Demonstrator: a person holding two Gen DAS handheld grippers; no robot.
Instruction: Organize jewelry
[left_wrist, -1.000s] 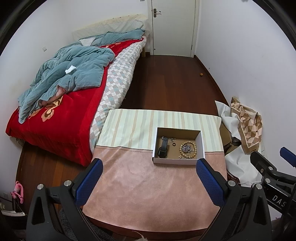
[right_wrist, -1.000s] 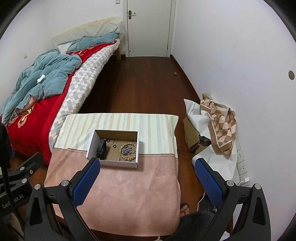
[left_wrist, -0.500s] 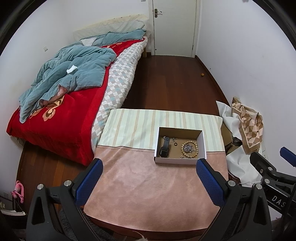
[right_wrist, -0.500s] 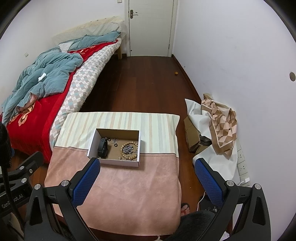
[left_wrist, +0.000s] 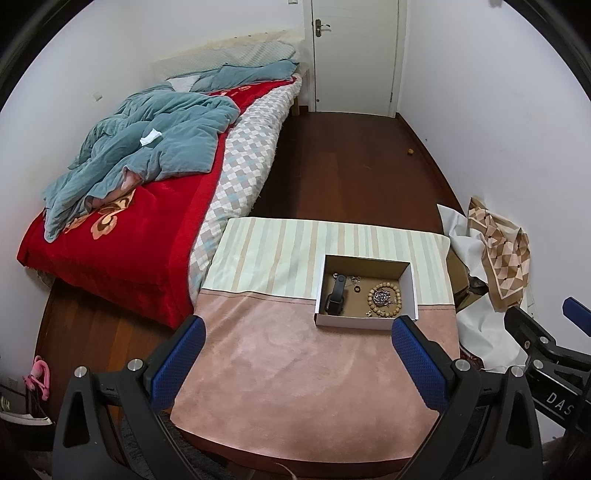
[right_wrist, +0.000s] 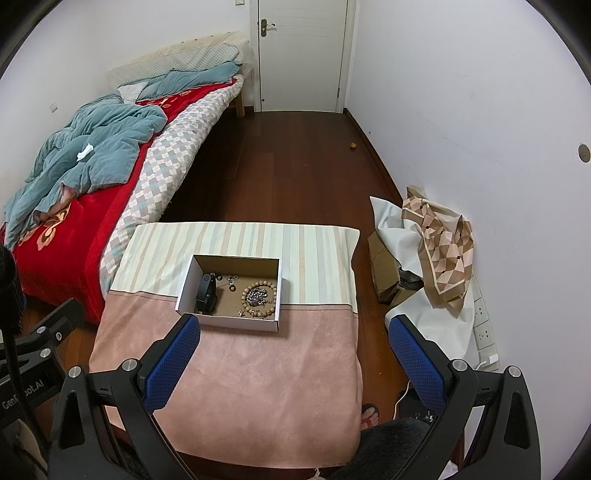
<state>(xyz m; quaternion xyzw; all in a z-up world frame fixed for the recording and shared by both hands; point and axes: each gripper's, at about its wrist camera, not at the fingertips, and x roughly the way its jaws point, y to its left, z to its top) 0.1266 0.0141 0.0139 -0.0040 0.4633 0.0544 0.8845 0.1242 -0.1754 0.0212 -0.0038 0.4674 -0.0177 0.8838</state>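
Note:
A shallow white cardboard box (left_wrist: 365, 323) (right_wrist: 229, 322) sits on the cloth-covered table (left_wrist: 295, 369) (right_wrist: 258, 369). Inside it lie a black watch (left_wrist: 335, 295) (right_wrist: 205, 292), a wooden bead bracelet (left_wrist: 384, 297) (right_wrist: 260, 297) around a heap of metal chain, and small rings (left_wrist: 355, 283) (right_wrist: 231, 282). My left gripper (left_wrist: 297, 354) is open and empty, held high above the table's near part. My right gripper (right_wrist: 293, 352) is open and empty, also high above the table, right of the box.
A bed (left_wrist: 147, 184) with a red blanket and teal quilt stands left of the table. Wood floor (left_wrist: 351, 166) runs to a white door (left_wrist: 354, 55). Patterned cloth and cardboard (right_wrist: 436, 251) lie by the right wall. A wall socket strip (right_wrist: 484, 325) is low right.
Both grippers have pulled back and up a little, so the table and box look slightly lower and smaller in both views. Nothing in the box moved.

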